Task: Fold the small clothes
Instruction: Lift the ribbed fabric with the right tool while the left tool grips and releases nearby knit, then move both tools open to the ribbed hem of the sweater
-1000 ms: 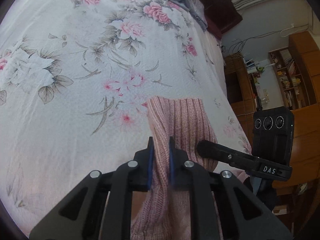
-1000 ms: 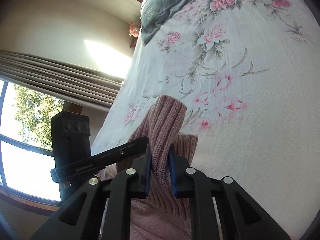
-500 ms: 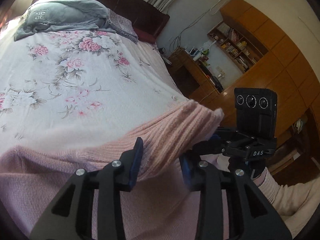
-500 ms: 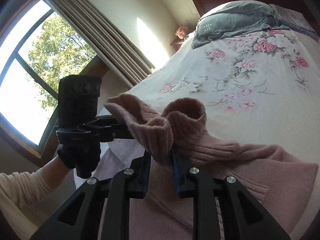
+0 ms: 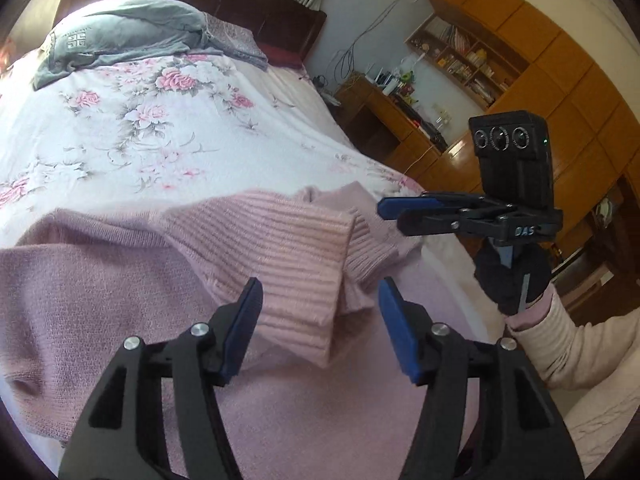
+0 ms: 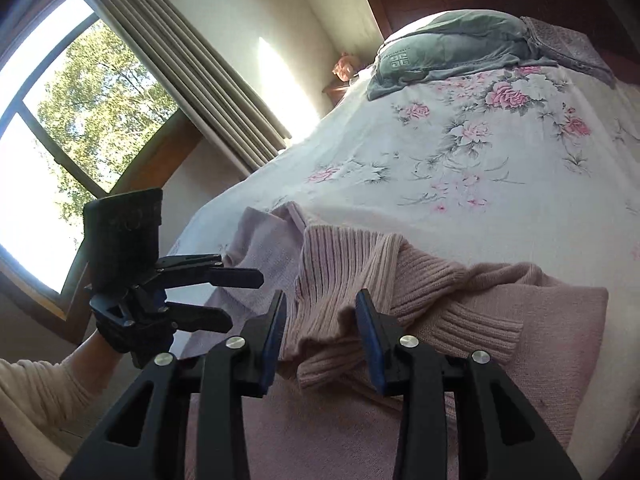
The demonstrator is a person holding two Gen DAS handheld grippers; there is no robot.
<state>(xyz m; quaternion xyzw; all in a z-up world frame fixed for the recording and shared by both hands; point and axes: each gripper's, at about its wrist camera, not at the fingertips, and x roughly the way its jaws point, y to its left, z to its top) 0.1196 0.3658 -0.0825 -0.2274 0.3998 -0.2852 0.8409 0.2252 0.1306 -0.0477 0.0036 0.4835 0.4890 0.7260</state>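
Pink knit sweater [image 5: 280, 248] lies released between your left gripper [image 5: 320, 312] and right gripper [image 6: 320, 328], both now spread wide

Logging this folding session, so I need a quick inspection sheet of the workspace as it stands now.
Surface: bed with white floral bedspread.
Job's things: pink ribbed knit sweater, lying folded over near the bed's foot.
Clutter: grey pillow at the headboard.
Grippers: left gripper open above the sweater; right gripper open, knit between its fingers, not clamped.
Cables: wires on the wall above the wooden desk.
Surroundings: curtained window, wooden bookshelves.
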